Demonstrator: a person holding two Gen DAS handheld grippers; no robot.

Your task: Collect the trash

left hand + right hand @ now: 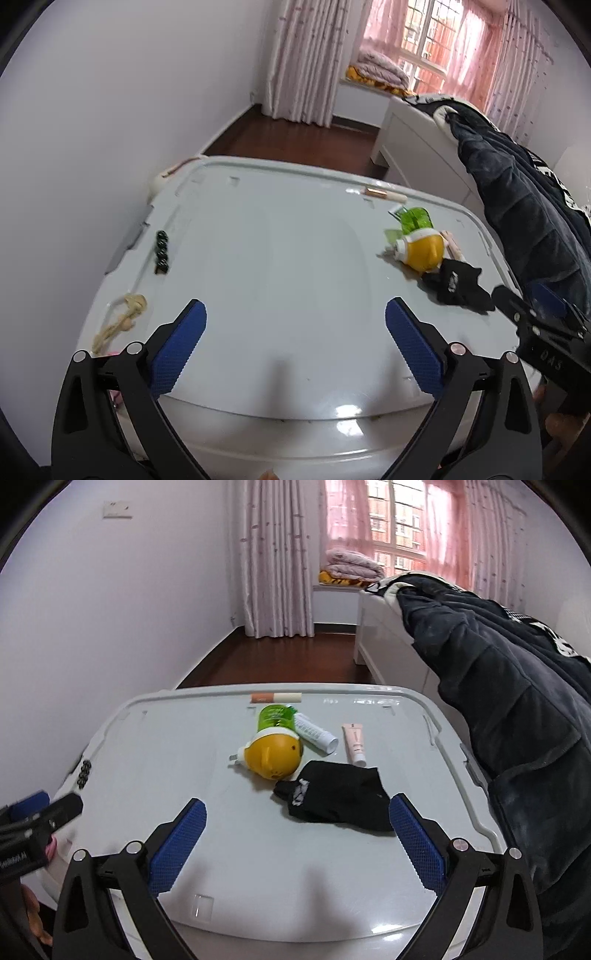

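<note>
Two grippers are hovering over a pale grey plastic lid (221,867) that is serving as the work surface in a bedroom with white walls, dark wood flooring and pink curtains (439,528) glowing at the window. To the right, a dark padded jacket (509,701) is hanging beside a white bed frame (410,147).

One cluster of trash is lying toward the right side of the lid. A yellow and green bottle (275,744) is lying on its side, its yellow rounded end pointing toward the camera. One white tube (316,733) is touching it on the right, and one pink tube (354,744) is lying just beside that. One crumpled black cloth (336,799) is sitting in front of them, nearest the right gripper (297,843). One slim orange and white stick (275,698) is resting along the far rim.

On the lid's left side, one black beaded string (161,252) and one tangled beige cord (120,321) are lying well apart from the cluster.

The left gripper (295,345) is spread wide with nothing between its blue pads, and the right gripper is likewise gaping wide and empty, its right pad close to the black cloth.
</note>
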